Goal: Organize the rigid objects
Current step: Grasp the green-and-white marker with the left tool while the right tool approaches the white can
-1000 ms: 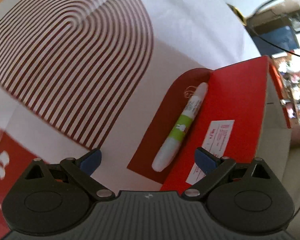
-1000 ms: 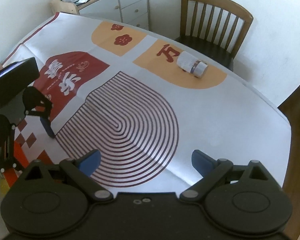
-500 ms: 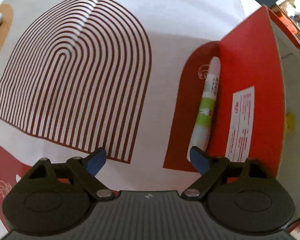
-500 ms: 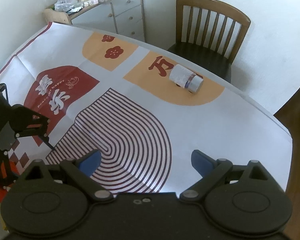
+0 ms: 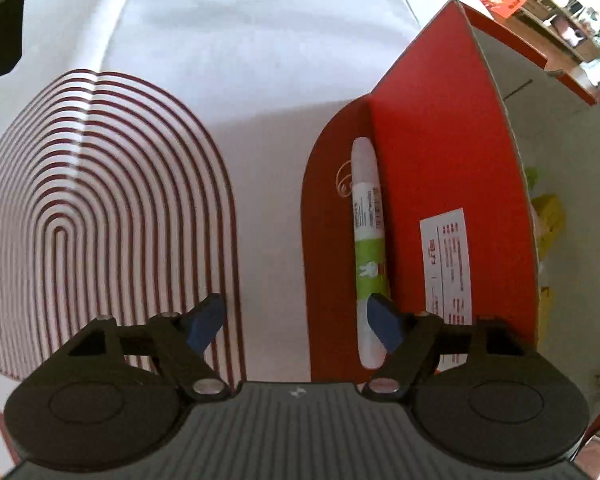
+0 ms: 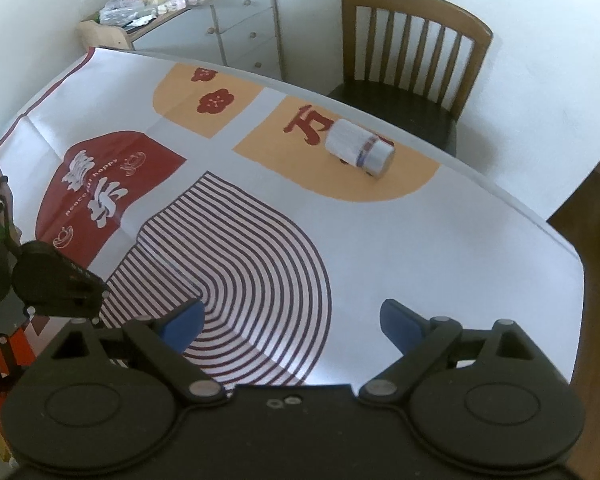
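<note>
Left wrist view: left tool closing, nothing gripped; its right pad overlaps the pen, lying against the red box wall on the counter. Right tool spread wide, empty; bottle lies far off.

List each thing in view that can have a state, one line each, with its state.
White and green glue pen: lying flat against the box.
Red cardboard box: open-topped, upright.
White cylindrical bottle: lying on its side.
Left gripper: closing, nothing between the pads.
Right gripper: open, empty.
</note>
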### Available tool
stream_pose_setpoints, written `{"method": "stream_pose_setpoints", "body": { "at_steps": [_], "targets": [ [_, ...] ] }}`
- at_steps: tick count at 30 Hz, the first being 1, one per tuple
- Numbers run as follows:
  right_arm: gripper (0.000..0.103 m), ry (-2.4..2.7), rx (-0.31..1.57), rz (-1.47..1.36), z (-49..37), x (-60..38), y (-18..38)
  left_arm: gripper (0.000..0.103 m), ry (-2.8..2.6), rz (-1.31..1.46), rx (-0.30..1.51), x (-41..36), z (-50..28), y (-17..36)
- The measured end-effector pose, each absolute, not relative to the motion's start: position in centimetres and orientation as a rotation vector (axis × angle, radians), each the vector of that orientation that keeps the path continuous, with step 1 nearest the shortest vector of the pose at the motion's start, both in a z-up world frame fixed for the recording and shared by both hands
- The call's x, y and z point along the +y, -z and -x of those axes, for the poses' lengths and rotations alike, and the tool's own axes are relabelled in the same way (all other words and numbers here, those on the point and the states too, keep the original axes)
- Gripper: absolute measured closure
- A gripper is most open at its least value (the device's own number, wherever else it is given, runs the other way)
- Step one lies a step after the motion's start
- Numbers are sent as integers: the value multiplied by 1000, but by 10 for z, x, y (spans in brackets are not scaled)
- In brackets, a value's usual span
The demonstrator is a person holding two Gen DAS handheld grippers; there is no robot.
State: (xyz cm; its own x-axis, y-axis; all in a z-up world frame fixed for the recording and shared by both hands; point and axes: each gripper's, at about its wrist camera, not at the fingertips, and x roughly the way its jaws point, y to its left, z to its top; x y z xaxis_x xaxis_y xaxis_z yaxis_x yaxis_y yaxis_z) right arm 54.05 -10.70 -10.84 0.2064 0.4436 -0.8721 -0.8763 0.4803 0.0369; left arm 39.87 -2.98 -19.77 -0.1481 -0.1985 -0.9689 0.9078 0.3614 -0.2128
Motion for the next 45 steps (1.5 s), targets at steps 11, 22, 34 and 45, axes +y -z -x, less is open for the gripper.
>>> {"method": "stream_pose_setpoints", "body": {
  "at_steps": [11, 22, 34, 45],
  "targets": [
    [9, -957, 974, 519, -530, -120, 113, 33, 1159, -720, 1311, -59, -366, 200],
    [11, -947, 962, 505, -534, -101, 122, 51, 964, -796, 1168, -77, -315, 206],
    [18, -942, 922, 550, -556, -77, 129, 86, 864, -678, 1195, -57, -324, 200],
    [22, -961, 814, 645, -612, -23, 129, 86, 650, -571, 1245, 16, -367, 190]
  ]
}}
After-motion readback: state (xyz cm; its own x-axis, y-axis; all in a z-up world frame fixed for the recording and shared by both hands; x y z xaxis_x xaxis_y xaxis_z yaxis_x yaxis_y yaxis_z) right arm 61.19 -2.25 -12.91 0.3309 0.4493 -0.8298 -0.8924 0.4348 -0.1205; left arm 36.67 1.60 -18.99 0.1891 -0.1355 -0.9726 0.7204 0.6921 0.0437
